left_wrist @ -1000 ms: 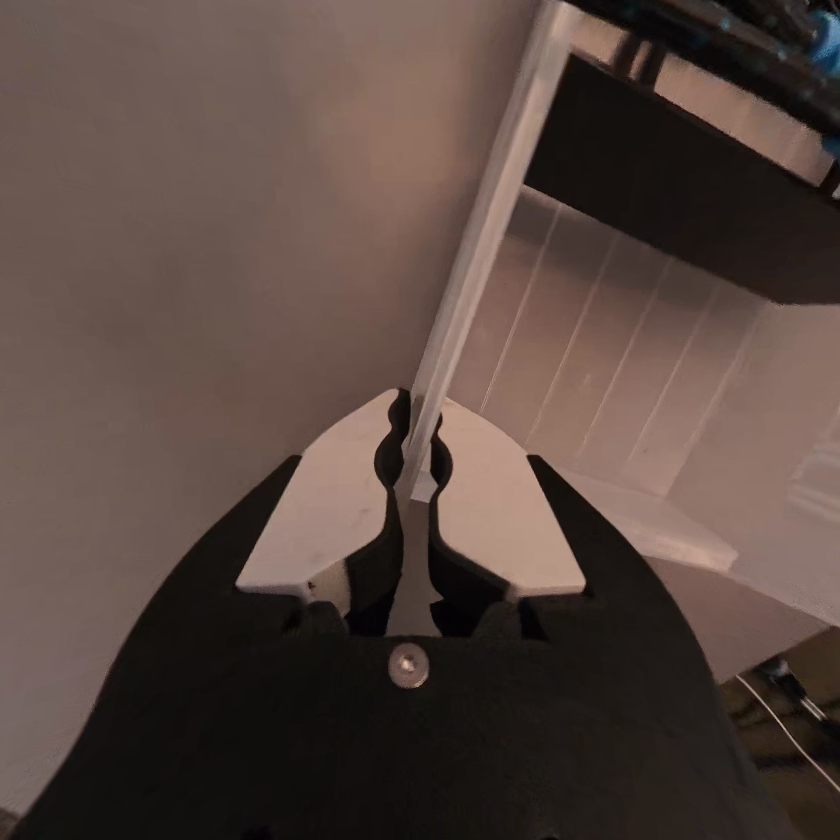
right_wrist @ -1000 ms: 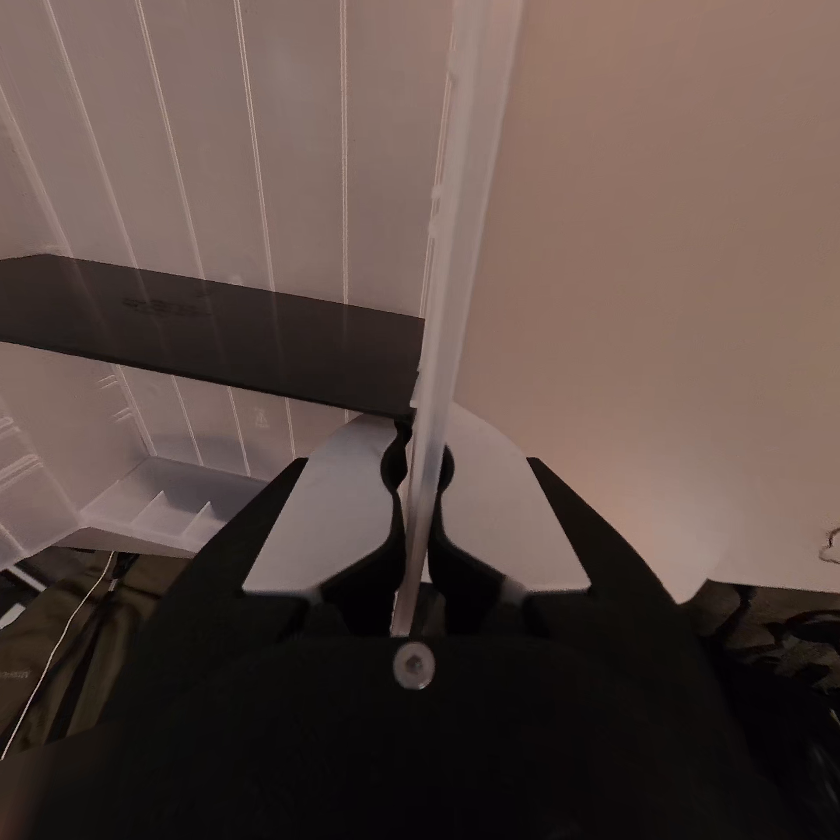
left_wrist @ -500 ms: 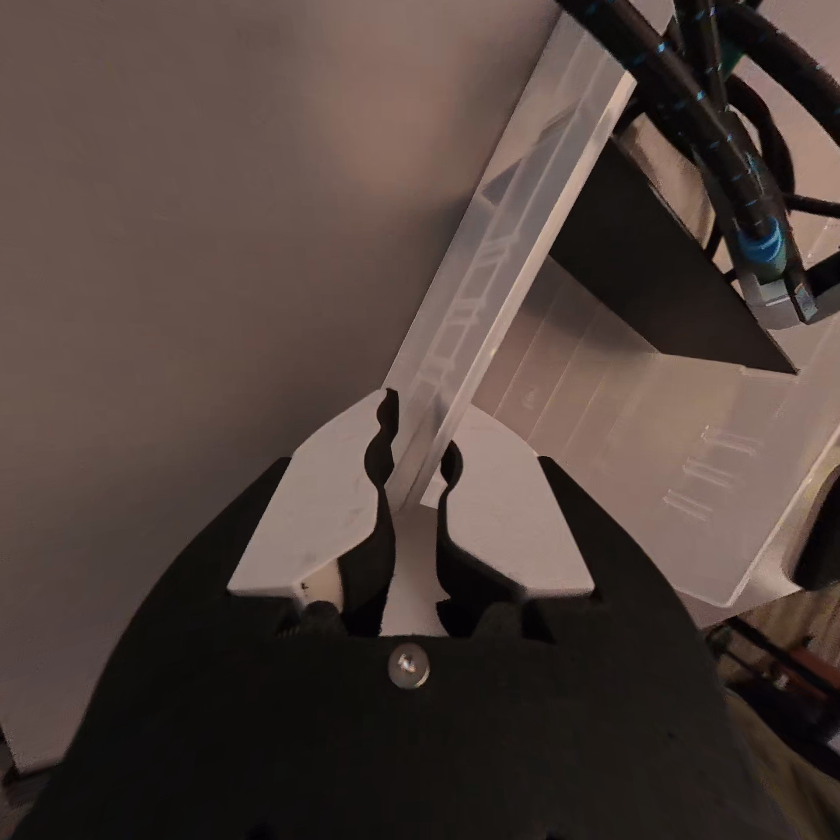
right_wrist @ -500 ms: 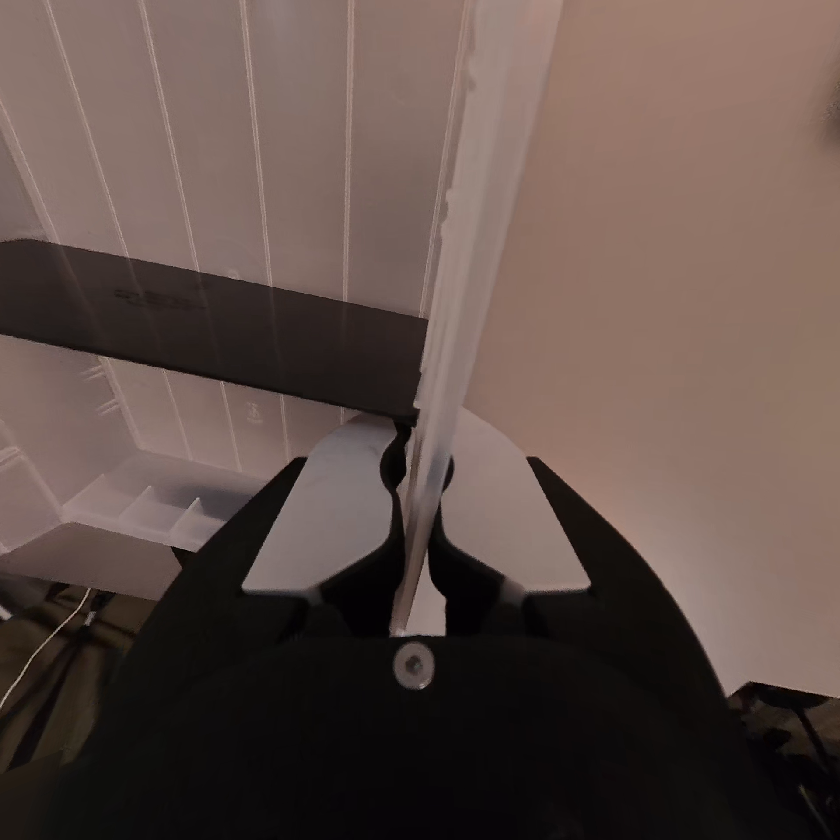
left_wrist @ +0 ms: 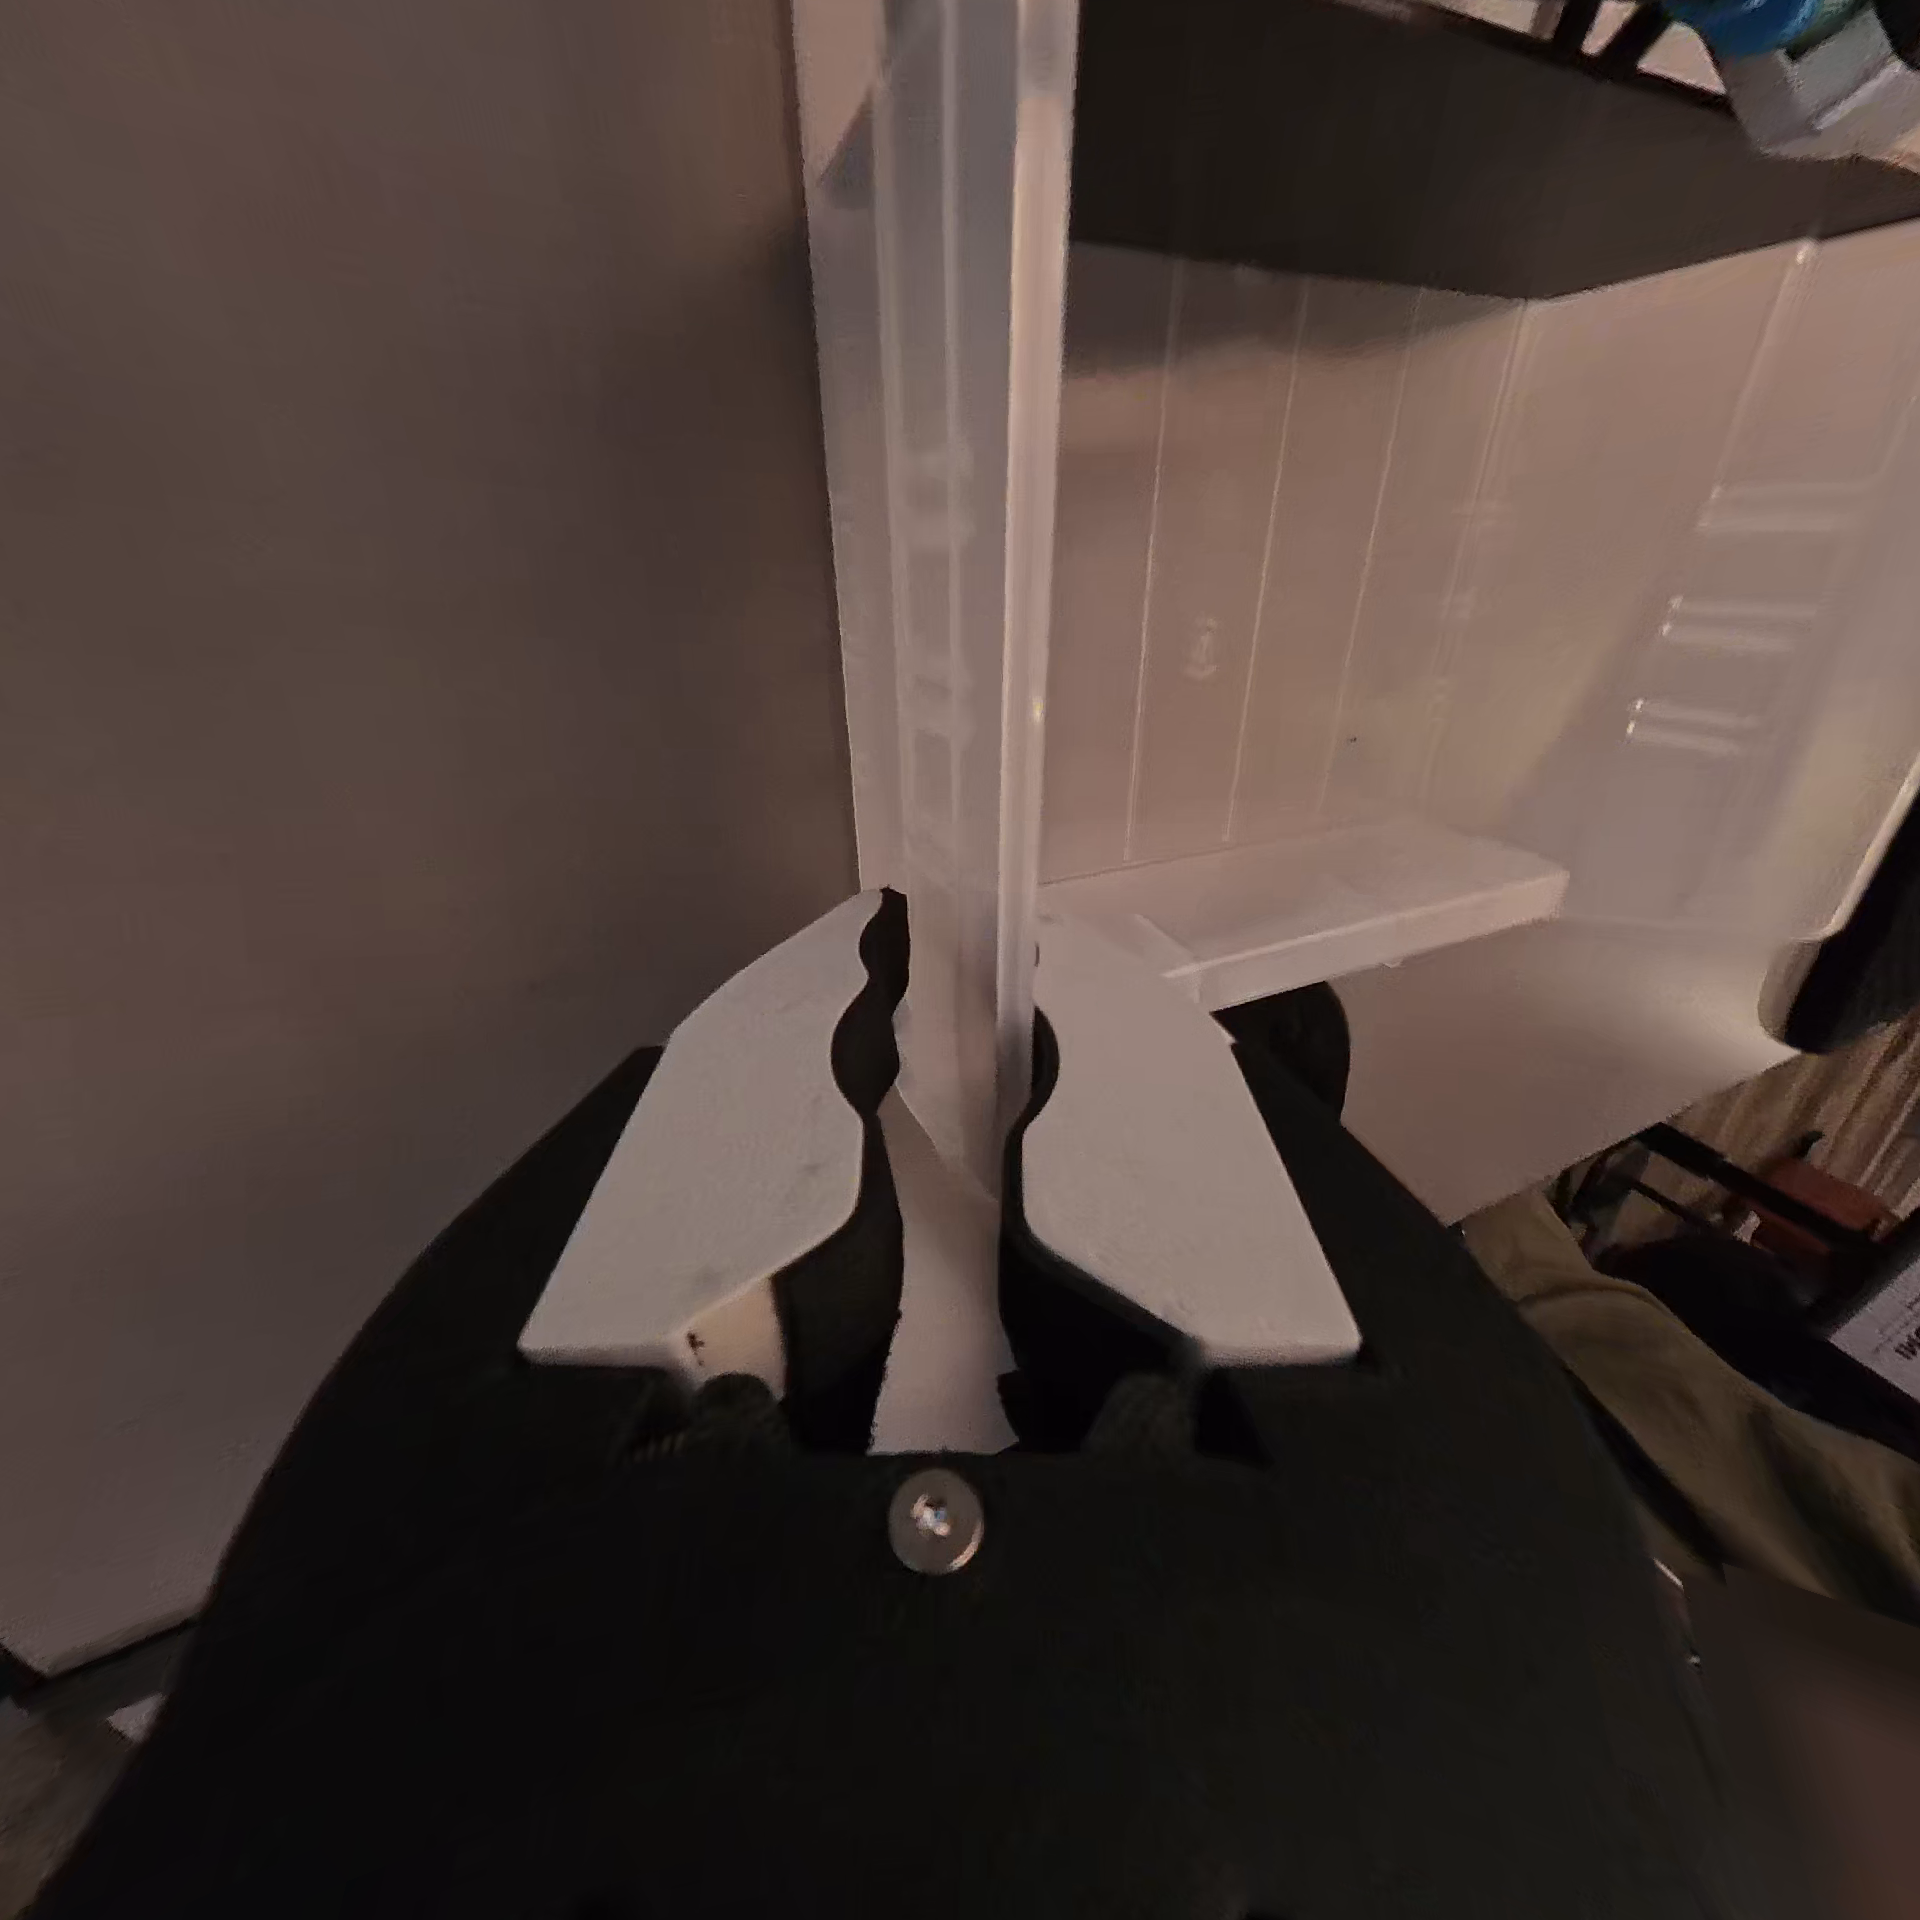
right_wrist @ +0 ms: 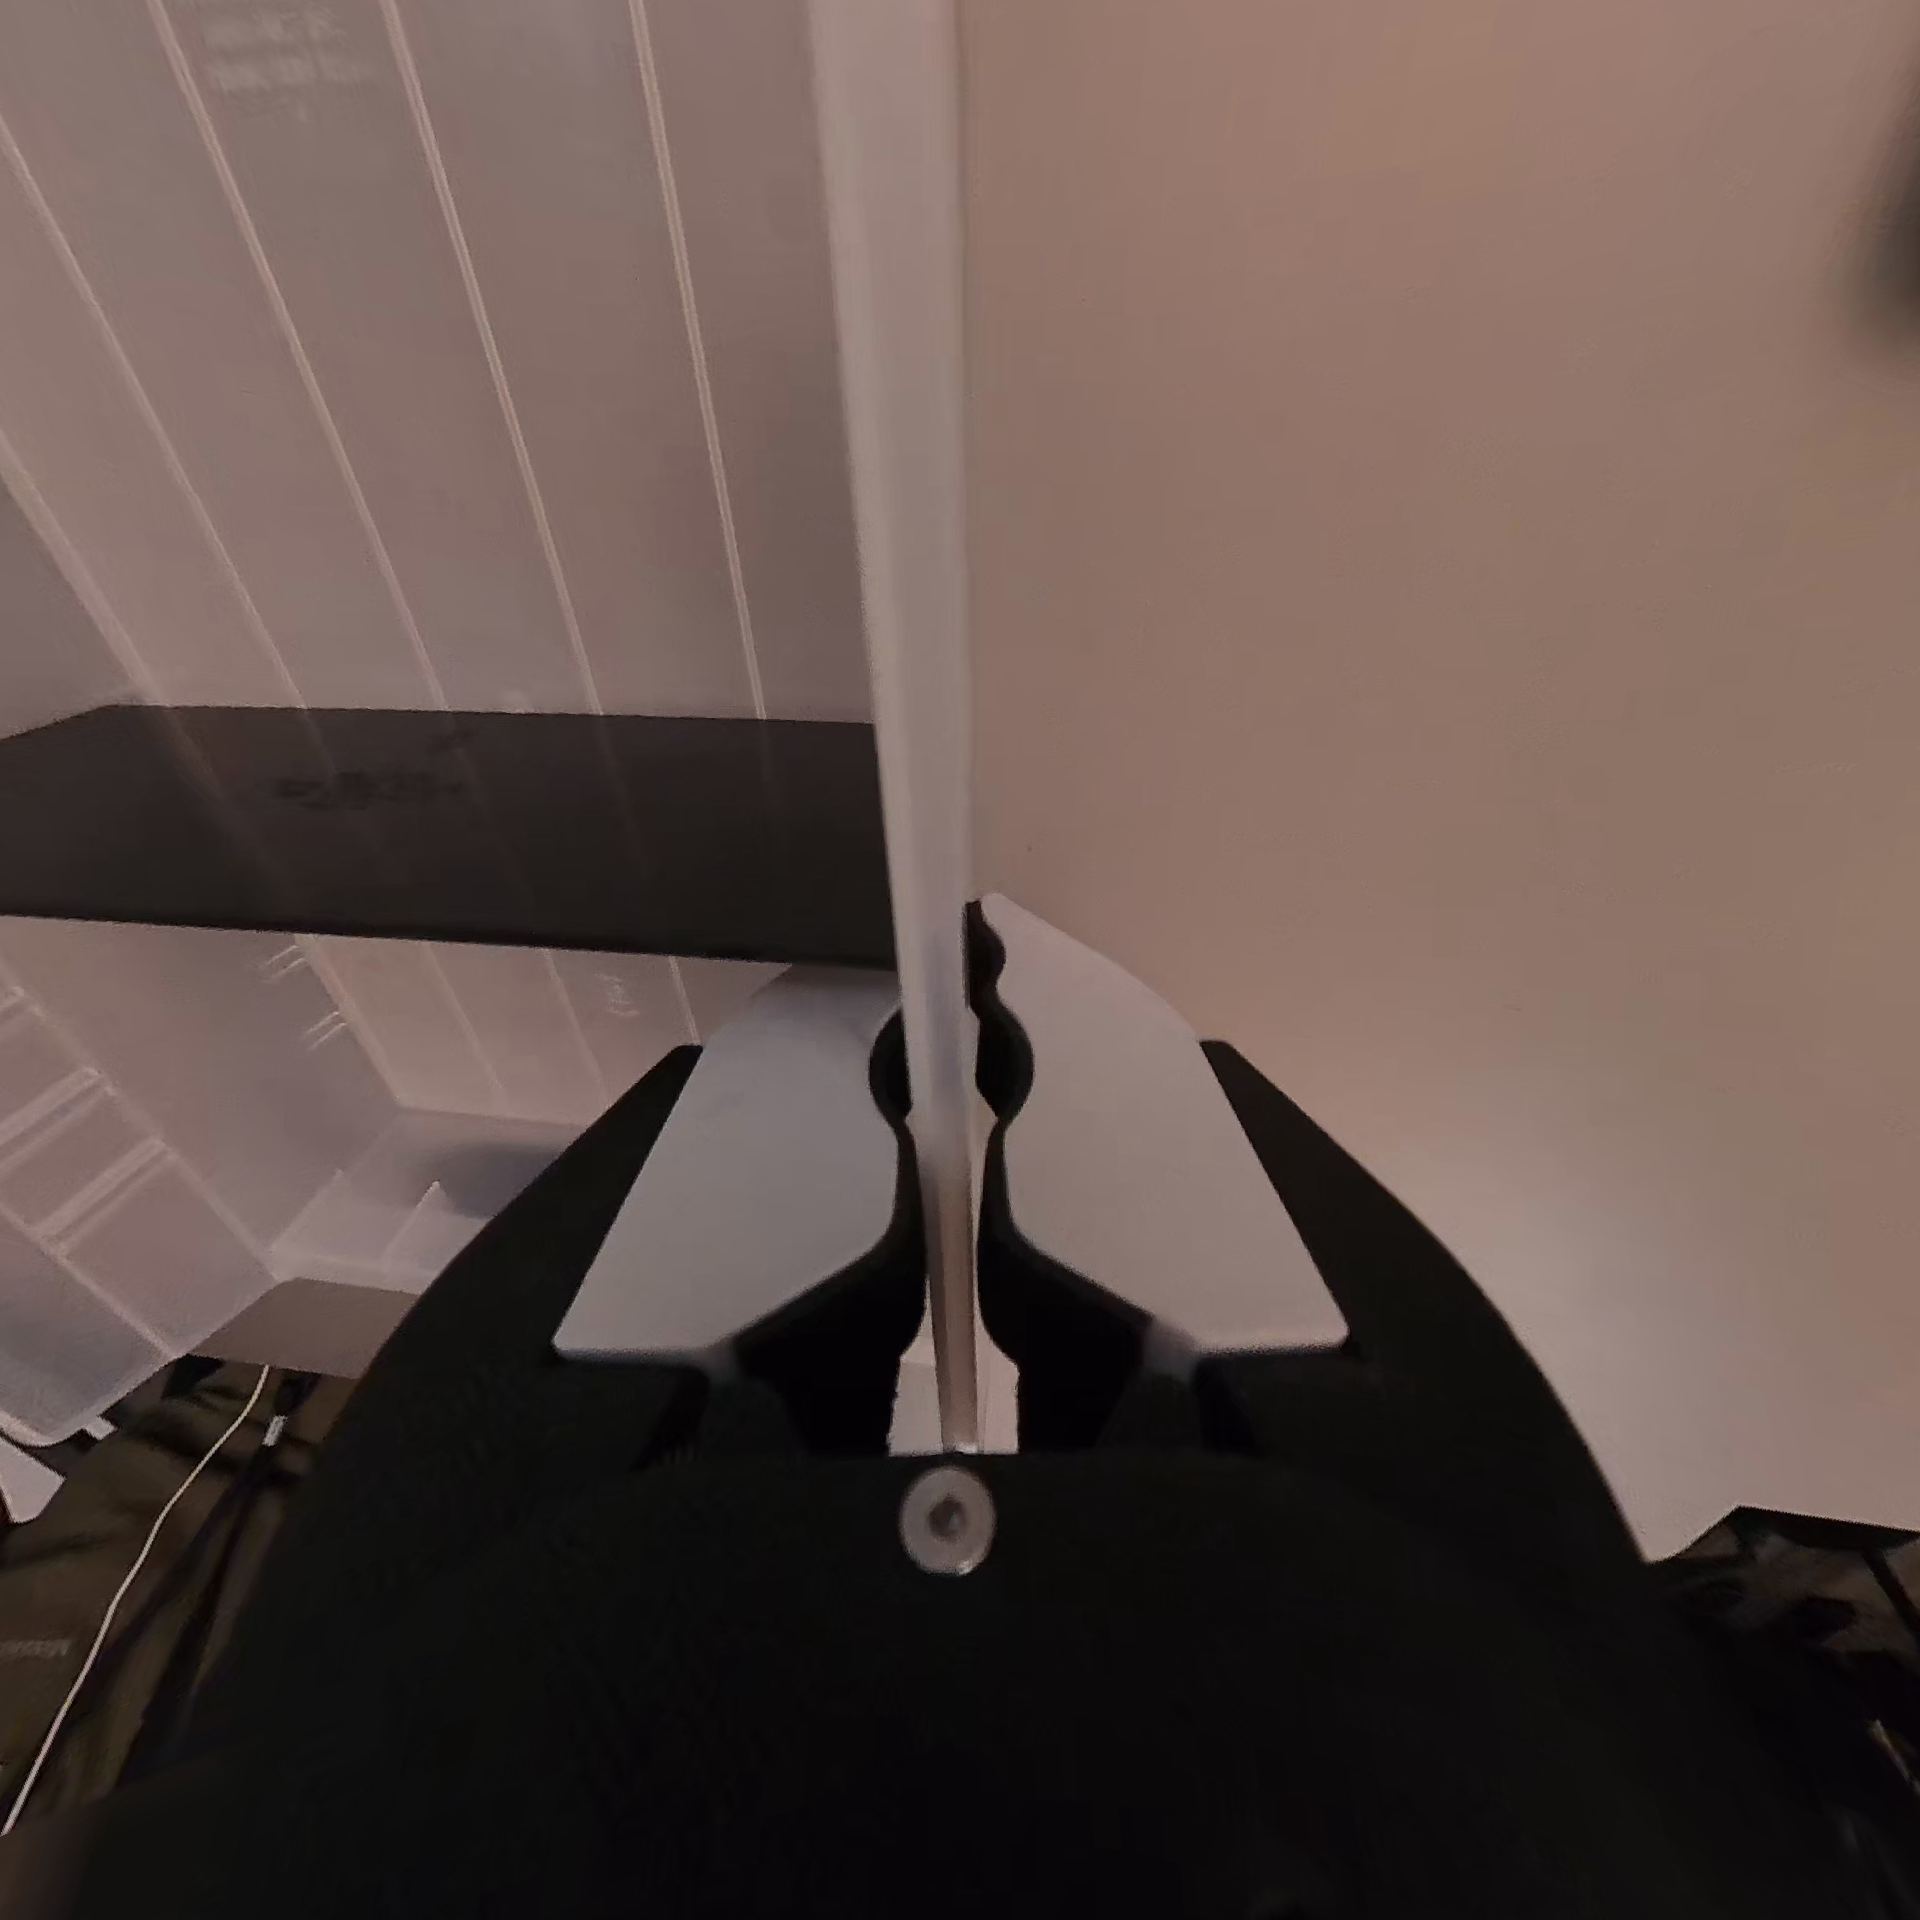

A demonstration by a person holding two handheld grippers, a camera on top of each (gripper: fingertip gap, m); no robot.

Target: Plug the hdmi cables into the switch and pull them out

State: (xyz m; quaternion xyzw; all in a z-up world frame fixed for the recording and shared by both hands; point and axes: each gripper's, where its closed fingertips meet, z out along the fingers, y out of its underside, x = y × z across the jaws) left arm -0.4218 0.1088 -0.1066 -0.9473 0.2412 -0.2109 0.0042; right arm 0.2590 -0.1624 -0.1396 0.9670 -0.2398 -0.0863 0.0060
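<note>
A clear plastic box [left_wrist: 1299, 540] holds the flat black switch [left_wrist: 1351, 156], which also shows in the right wrist view [right_wrist: 416, 821]. A blue and grey hdmi plug [left_wrist: 1818, 62] shows at the top right edge, blurred. My left gripper [left_wrist: 961, 925] straddles the box's left rim [left_wrist: 966, 520] with its jaws apart; the rim rests against the right finger only. My right gripper [right_wrist: 935, 956] is shut on the box's right wall [right_wrist: 904, 416]. The rest of the cables is out of view.
The box is over a white table [left_wrist: 416, 623], which is also in the right wrist view [right_wrist: 1455, 727]. A thin white wire [right_wrist: 156, 1538] hangs past the table's near edge. Dark clutter [left_wrist: 1714, 1247] lies past it to the right. A blurred dark shape [right_wrist: 1891, 239] is at the far right.
My left gripper has opened from its grip on the box rim. The box has swung in both views, so the rim now stands upright. My right gripper has kept its grip.
</note>
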